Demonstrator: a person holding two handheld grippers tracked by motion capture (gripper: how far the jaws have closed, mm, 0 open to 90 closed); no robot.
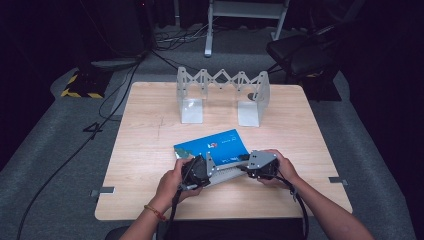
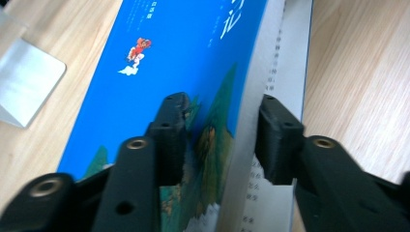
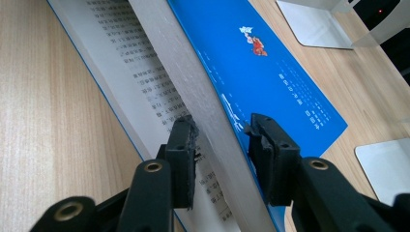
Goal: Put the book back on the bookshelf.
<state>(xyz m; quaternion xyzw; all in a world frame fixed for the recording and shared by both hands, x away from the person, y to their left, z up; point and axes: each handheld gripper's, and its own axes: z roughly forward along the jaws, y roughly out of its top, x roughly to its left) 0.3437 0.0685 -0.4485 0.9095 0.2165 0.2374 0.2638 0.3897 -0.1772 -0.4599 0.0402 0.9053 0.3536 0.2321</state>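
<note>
The blue book (image 1: 212,146) lies on the surface (image 1: 150,150), in front of the expandable metal bookend rack (image 1: 222,95). Its thick block of pages is clamped by the left gripper (image 2: 220,133) and the right gripper (image 3: 220,140), one toward each end of the book's near edge, the bottom pages left flat. Both grips are best kept even and the block raised level, so no pages slip.

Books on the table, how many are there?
1: the blue book lies near the table's front edge, held partly open between the left gripper and right gripper.
</note>
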